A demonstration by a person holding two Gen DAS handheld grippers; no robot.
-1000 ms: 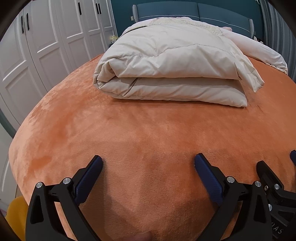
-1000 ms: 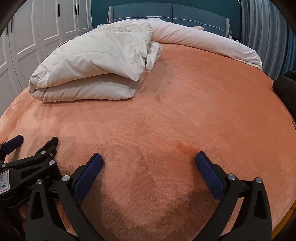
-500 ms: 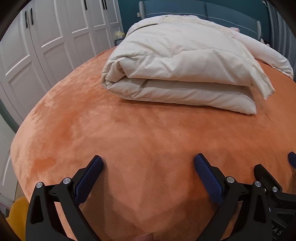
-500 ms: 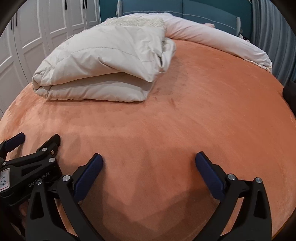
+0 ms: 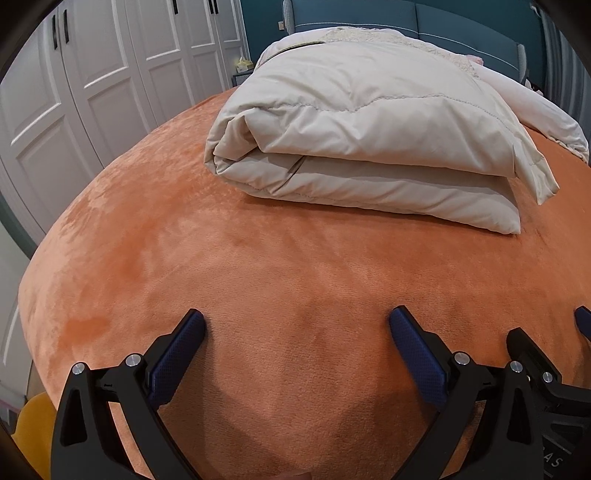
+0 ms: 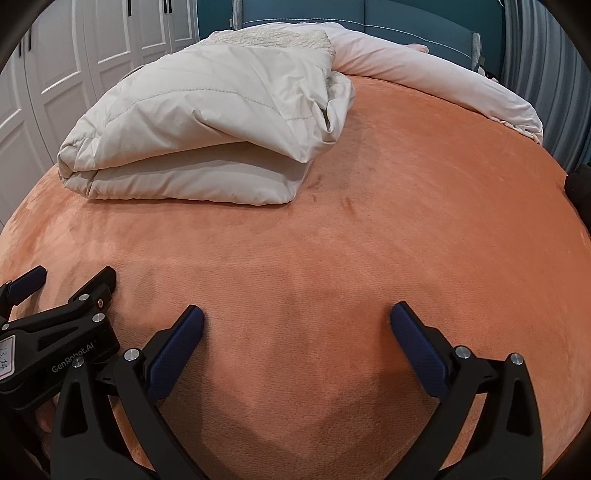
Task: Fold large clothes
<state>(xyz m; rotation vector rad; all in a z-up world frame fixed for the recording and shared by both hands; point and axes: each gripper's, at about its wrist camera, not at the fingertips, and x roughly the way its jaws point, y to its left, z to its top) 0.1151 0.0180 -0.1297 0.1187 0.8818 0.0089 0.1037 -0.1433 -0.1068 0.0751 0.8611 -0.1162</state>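
The folded cream coat [image 5: 369, 140] lies on the orange bed cover [image 5: 258, 266], well ahead of my left fingers [image 5: 177, 354] and a little to their right; in my right wrist view the same coat [image 6: 207, 133] sits ahead and to the left of my right fingers [image 6: 421, 350]. It is doubled over on itself, with the thick fold edge facing me and one loose corner hanging over its right end.

My left gripper [image 5: 296, 323] has its fingers spread wide apart, with nothing between them but bare orange cover. I cannot tell whether the tips touch the cover or hang just above it. My right gripper [image 6: 296, 319] is spread just as wide and holds nothing either.

The two grippers are just beside each other: the right one shows at the right edge of the left view [image 5: 546, 373], and the left one at the left edge of the right view [image 6: 59, 314].

Beyond the coat a pale pink quilt [image 6: 443, 85] lies across the head of the bed, against a blue headboard [image 5: 443, 18]. White wardrobe doors [image 5: 110, 74] stand off to the left of the fingers.
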